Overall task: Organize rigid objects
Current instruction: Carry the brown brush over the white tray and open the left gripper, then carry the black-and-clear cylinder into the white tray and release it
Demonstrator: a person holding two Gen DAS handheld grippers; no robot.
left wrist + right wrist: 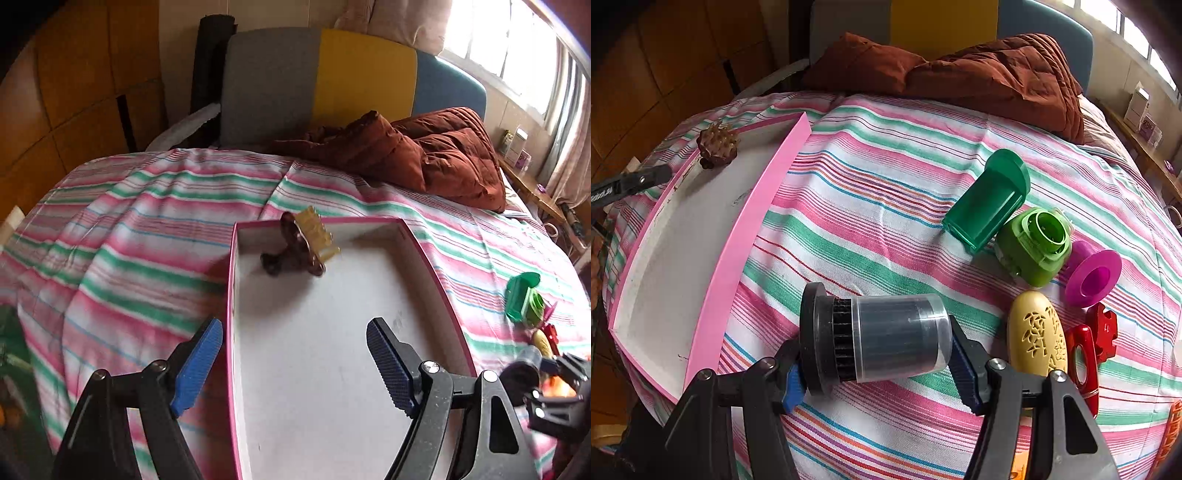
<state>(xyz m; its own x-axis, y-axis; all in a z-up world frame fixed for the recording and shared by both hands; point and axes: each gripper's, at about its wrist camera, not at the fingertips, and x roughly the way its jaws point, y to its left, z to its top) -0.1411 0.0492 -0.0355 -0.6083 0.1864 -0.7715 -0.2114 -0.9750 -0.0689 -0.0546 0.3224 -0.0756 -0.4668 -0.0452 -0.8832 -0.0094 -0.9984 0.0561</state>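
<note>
A pink-rimmed white box lid (pixel 413 240) lies on the striped bed; it also shows in the right wrist view (pixel 746 236). A brown and amber comb-like object (pixel 299 247) lies at its far end, also seen from the right wrist (pixel 717 146). My left gripper (pixel 295 362) is open and empty over the box's near left edge. My right gripper (pixel 875 373) is shut on a black cylinder with a clear cap (pixel 875 332), held on its side just above the bedspread. Beside it lie a dark green holder (pixel 988 199), a light green part (pixel 1034 245), a magenta spool (pixel 1091 273), a cream carved case (pixel 1036 332) and a red tool (pixel 1089 347).
A rust-brown duvet (pixel 436 155) is bunched at the head of the bed, before a grey, yellow and blue headboard (pixel 332 70). A wooden shelf with small boxes (pixel 524 162) runs along the right under the window. Wooden wardrobe doors (pixel 74 81) stand at left.
</note>
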